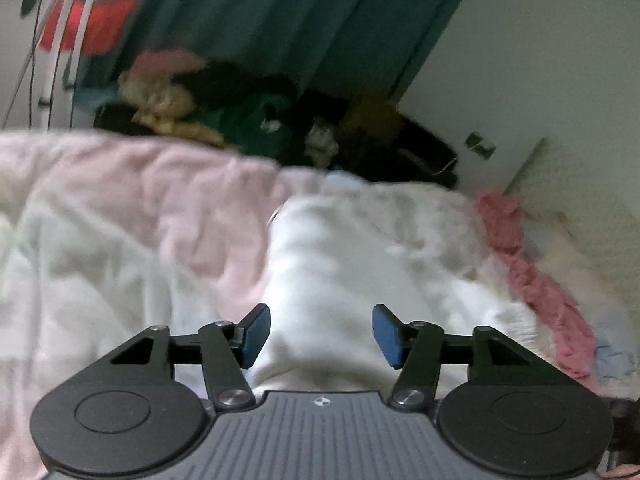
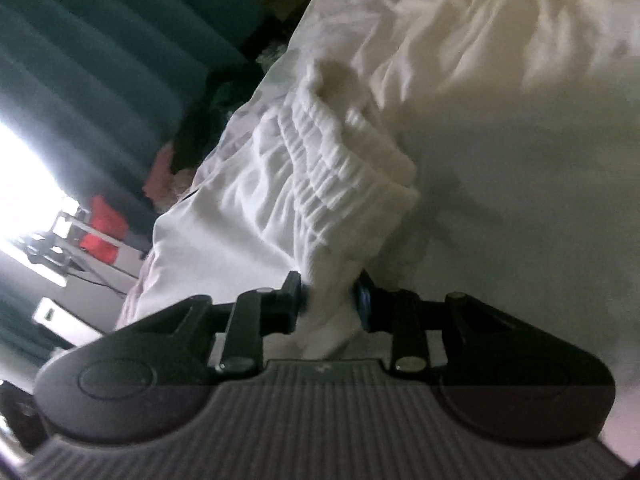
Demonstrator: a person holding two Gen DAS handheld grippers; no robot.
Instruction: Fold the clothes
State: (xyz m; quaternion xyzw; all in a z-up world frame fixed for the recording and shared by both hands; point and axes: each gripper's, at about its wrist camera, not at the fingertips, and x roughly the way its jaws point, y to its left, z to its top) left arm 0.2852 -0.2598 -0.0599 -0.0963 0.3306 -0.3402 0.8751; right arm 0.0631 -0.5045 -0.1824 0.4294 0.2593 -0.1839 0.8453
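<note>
white garment bunched waistband pinched inside right claw.

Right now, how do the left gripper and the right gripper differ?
The left gripper is open, its blue pads apart with nothing clamped; the right gripper is shut on the white garment's ribbed elastic waistband. The left hovers level over the white garment; the right's view is tilted sideways. Both are the same black two-finger design, over the pale pink bedding.

Teal curtains hang behind the bed, a white wall to the right, bright daylight from the window.
</note>
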